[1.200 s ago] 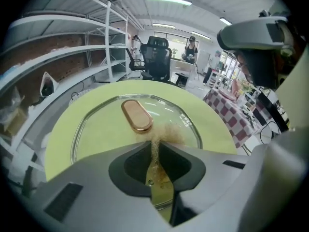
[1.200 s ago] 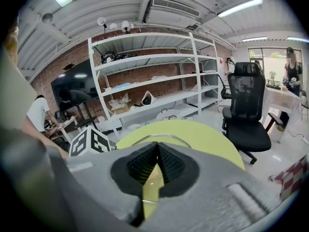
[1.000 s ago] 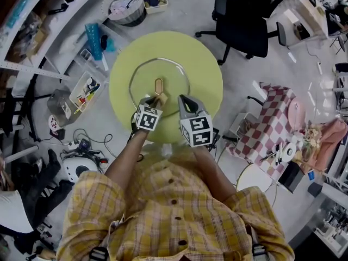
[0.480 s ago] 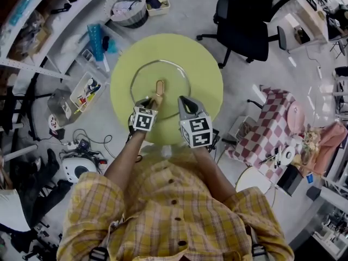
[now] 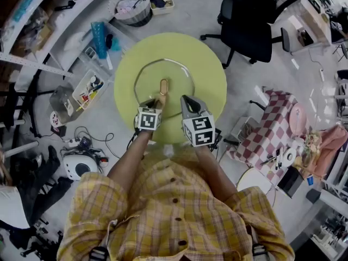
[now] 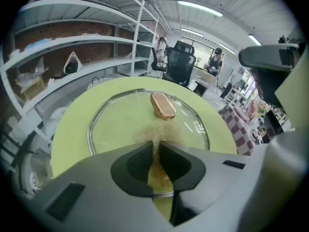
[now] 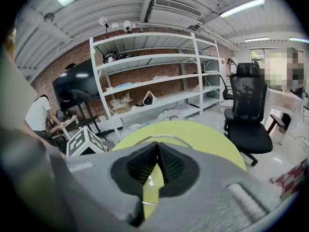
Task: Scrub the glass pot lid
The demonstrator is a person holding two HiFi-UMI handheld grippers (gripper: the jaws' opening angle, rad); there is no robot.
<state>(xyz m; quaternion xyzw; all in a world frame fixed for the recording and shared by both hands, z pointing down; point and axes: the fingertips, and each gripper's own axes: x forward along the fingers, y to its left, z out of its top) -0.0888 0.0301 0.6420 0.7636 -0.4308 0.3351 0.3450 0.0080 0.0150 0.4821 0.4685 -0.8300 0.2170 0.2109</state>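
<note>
The glass pot lid (image 5: 149, 78) lies flat on a round yellow-green table (image 5: 209, 75), metal rim all round and a copper handle (image 5: 163, 86) at its middle. My left gripper (image 5: 156, 102) is shut on a tan fibrous scrubber (image 6: 157, 133), which rests on the glass just short of the handle (image 6: 162, 105). My right gripper (image 5: 186, 102) is shut over the lid's near right edge with nothing seen between its jaws. In the right gripper view the lid's rim (image 7: 161, 138) shows beyond my right gripper (image 7: 156, 149).
A black office chair (image 5: 247, 26) stands beyond the table at the right. A basket (image 5: 129, 4), shelves and boxes (image 5: 87, 91) line the left. A checked cloth (image 5: 274, 124) is at the right. The left gripper's marker cube (image 7: 87, 141) sits close beside the right one.
My left gripper with the scrubber has shifted slightly toward the near side of the lid. The right gripper has hardly moved.
</note>
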